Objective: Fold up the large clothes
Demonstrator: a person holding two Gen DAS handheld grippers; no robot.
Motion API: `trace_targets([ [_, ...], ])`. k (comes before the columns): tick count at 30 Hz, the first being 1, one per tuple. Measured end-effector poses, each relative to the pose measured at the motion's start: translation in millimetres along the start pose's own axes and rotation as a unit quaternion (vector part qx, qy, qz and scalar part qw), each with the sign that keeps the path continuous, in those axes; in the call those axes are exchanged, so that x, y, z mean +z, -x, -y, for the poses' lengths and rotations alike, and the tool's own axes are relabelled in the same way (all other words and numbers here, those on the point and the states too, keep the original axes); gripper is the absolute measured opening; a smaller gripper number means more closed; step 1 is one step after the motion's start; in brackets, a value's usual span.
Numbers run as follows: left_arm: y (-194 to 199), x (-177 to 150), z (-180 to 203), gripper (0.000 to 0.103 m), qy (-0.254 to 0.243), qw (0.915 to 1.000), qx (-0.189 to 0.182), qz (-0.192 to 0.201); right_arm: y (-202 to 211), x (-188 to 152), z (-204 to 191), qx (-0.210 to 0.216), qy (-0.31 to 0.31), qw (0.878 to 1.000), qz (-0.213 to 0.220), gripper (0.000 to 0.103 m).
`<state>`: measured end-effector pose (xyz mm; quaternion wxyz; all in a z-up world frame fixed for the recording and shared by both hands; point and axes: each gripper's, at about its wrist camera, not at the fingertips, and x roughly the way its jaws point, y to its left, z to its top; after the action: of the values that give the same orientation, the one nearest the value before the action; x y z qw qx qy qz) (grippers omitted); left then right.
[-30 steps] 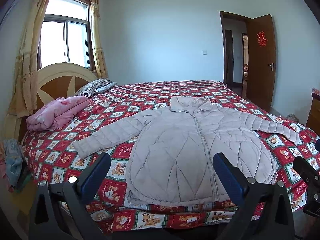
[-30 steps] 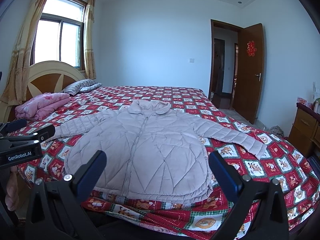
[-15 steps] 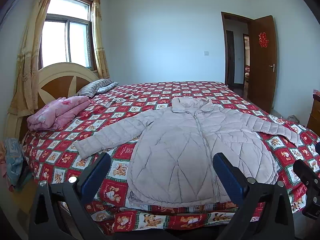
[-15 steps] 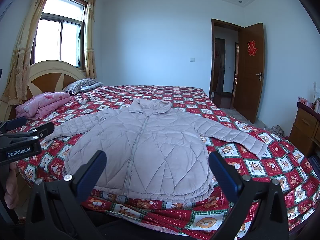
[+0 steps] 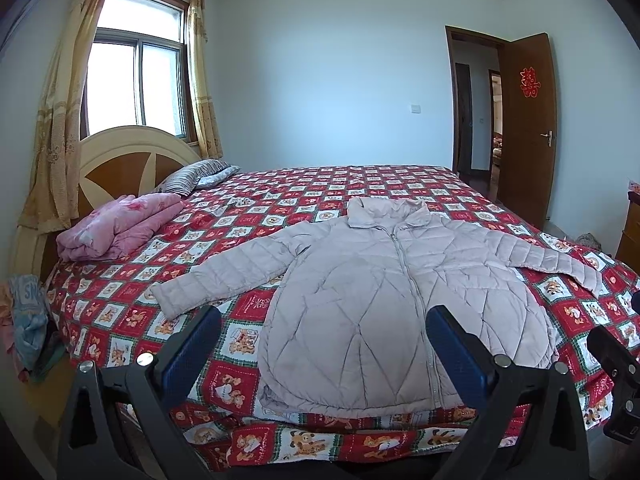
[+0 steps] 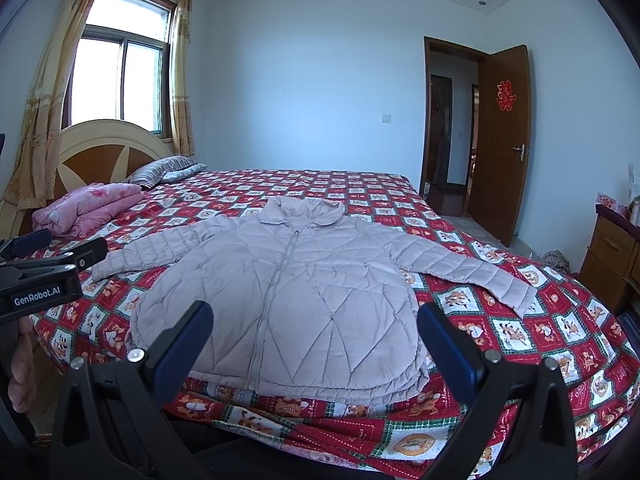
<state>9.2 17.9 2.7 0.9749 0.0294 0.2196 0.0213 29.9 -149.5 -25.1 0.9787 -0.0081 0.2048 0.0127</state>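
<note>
Puffer jacket (image 5: 384, 304) lies flat, front up and zipped, on the patterned bedspread (image 5: 304, 196), hem at the near edge of the bed, collar away from me, both sleeves spread out to the sides. No fold in it yet.

Change over the last second: very little. Jacket has not shifted. Both cameras have tipped up slightly, so more ceiling shows and the bed sits lower in view. I read that as settling into position, not a reach.

Left gripper (image 5: 322, 344): jaws wide apart, nothing between them, hanging short of the hem. Right gripper (image 6: 314, 340): same, wide and empty, facing the hem's right half.

Folded pink quilt (image 5: 116, 228) and striped pillow (image 5: 196, 176) sit by the headboard, well apart from the jacket.

Judgement: task is at its start. First grab is probably a sleeve or a hem corner; which one, I cannot tell from here.
</note>
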Motion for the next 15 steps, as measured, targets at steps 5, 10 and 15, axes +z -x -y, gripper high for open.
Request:
trace_targets([
  [5, -0.3, -0.1, -1.5, 0.102, 0.001, 1.0000, 0.000, 0.000, 0.1, 0.0, -0.1, 0.000, 0.001, 1.000, 0.001, 0.103],
  [10, -0.1, -0.2, -1.6, 0.102, 0.001, 1.0000, 0.001, 0.000, -0.3, 0.3, 0.1, 0.000, 0.000, 1.000, 0.000, 0.103],
  [15, -0.1, 0.2, -3.4, 0.102, 0.002, 1.0000, 0.001, 0.001, -0.8, -0.5, -1.2, 0.001, 0.002, 1.000, -0.001, 0.103],
])
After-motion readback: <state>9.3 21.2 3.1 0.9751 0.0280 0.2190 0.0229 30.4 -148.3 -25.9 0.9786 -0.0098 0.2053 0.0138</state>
